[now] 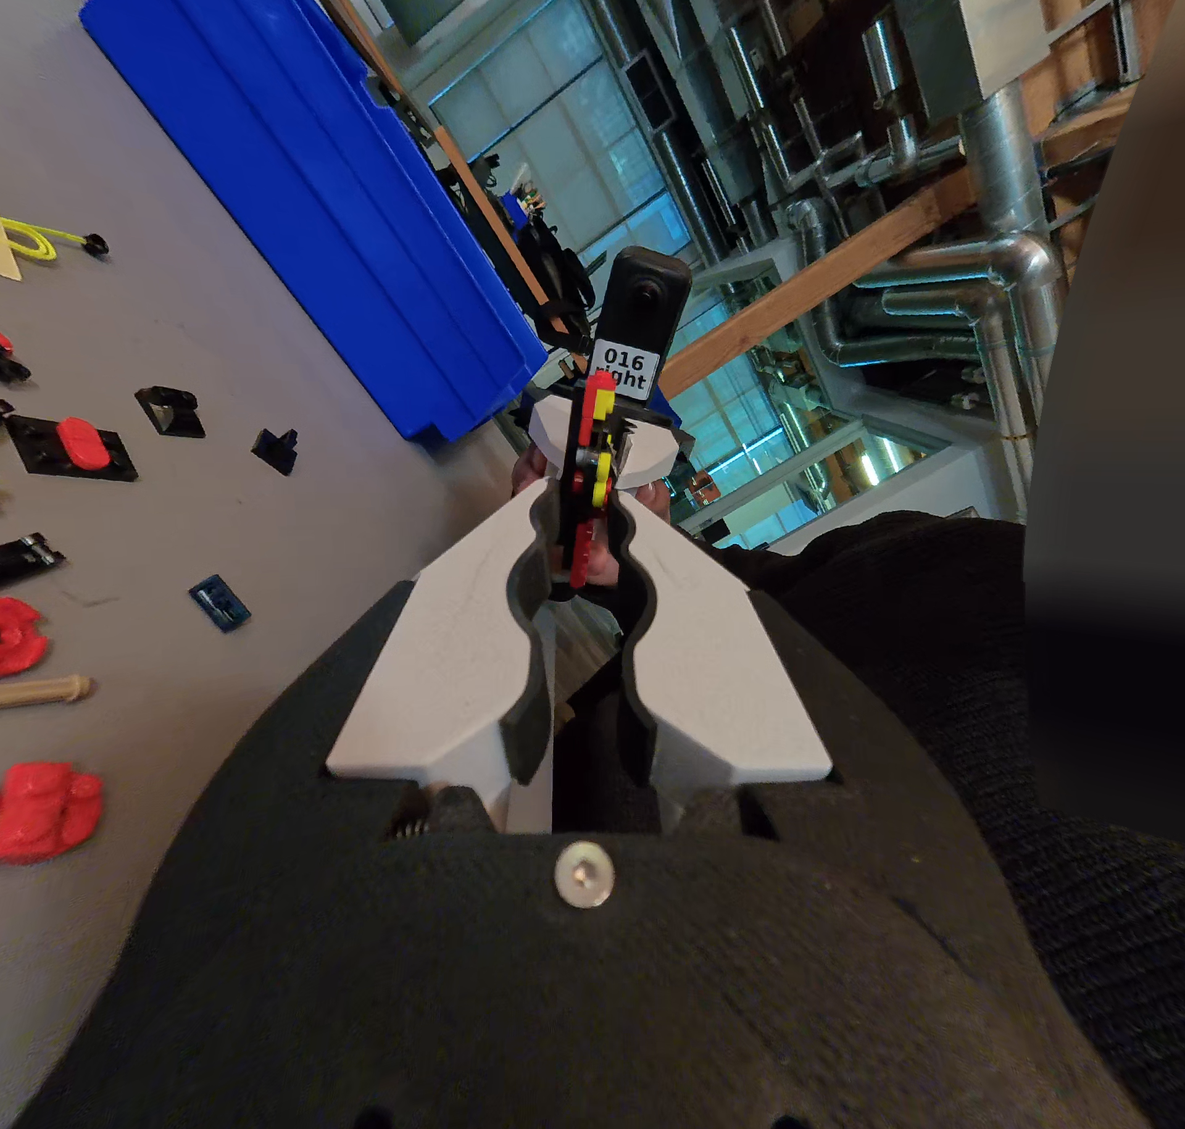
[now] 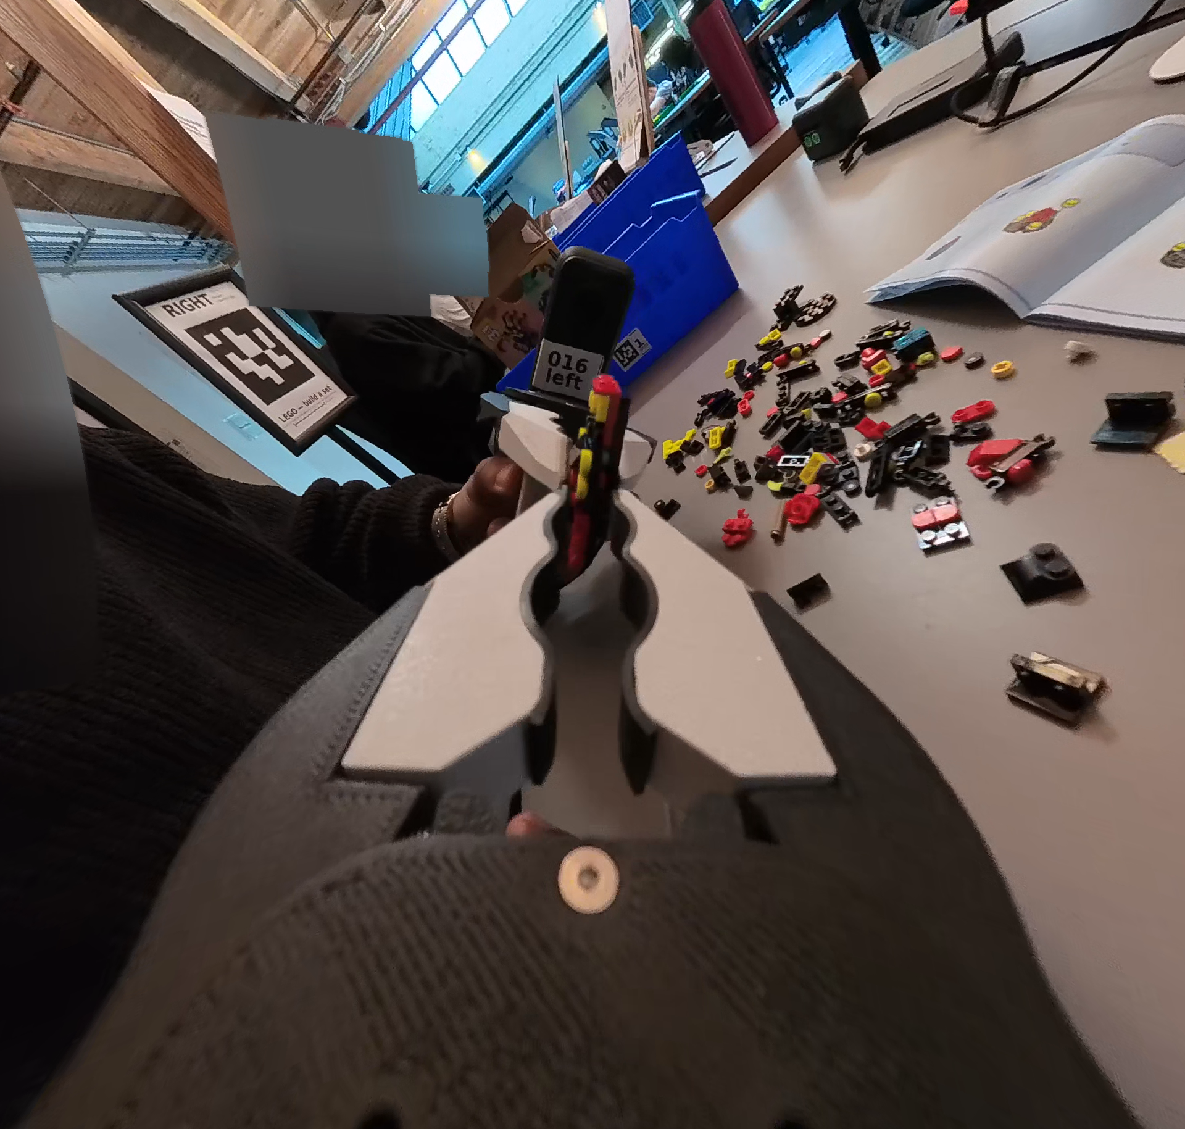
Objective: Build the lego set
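Note:
A thin Lego assembly of black, red and yellow pieces (image 1: 593, 470) is held on edge in the air between both grippers, which face each other. My left gripper (image 1: 583, 496) is shut on its near end. My right gripper (image 2: 588, 505) is shut on the same assembly (image 2: 593, 457) from the opposite side. Each view shows the other gripper's white fingers (image 1: 647, 457) (image 2: 532, 447) just beyond the assembly, with a hand behind them. A pile of loose black, red and yellow pieces (image 2: 853, 431) lies on the grey table (image 2: 898, 617) to the right.
A blue bin (image 1: 308, 168) (image 2: 647, 251) stands at the table's far side. An open instruction booklet (image 2: 1051, 251) lies at the back right. Stray pieces (image 1: 74, 447) (image 2: 1042, 572) lie around the table. A person's dark sleeve (image 2: 256, 553) fills the left. The tips of both grippers are at nearly the same place.

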Tool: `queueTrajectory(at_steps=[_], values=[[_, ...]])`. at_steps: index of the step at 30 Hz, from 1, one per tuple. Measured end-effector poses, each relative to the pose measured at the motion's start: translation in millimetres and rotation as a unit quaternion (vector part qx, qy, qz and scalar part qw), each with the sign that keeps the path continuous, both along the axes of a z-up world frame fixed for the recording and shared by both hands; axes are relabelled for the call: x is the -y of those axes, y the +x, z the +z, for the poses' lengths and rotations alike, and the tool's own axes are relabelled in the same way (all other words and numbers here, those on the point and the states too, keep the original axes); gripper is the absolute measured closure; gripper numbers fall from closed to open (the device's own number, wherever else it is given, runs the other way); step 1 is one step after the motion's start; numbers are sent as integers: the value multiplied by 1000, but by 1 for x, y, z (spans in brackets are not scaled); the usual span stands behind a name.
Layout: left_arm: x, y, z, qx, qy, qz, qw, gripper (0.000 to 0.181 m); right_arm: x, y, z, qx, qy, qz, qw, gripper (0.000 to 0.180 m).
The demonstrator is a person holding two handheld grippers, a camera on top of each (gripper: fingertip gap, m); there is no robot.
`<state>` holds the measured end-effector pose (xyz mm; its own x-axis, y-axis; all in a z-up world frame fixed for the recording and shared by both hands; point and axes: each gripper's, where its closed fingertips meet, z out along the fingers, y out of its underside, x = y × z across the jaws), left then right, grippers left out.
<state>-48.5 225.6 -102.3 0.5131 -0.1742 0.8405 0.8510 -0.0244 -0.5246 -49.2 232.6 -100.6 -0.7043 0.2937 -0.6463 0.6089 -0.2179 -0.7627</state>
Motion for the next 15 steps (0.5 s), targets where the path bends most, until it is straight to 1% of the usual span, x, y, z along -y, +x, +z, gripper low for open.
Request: queueTrajectory(at_steps=[4,9,12,13,14,15], values=[[-2,3,-2,-8,-8,-3,1000,170,1,1,-2,7,0,5,1000,176],[-3,4,-3,-20,-15,-4,1000,170,1,3,-2,4,17,12,1000,175],[-3,4,-3,-19,-15,-6,1000,170,1,3,-2,8,3,11,1000,175],[-3,4,-3,-18,-14,-5,1000,170,1,2,-2,6,-5,9,1000,174],[-3,4,-2,-16,-12,-6,1000,170,1,1,-1,4,-10,3,1000,158],[-2,4,-2,-16,-13,-6,1000,170,0,0,-1,2,-10,0,1000,148]])
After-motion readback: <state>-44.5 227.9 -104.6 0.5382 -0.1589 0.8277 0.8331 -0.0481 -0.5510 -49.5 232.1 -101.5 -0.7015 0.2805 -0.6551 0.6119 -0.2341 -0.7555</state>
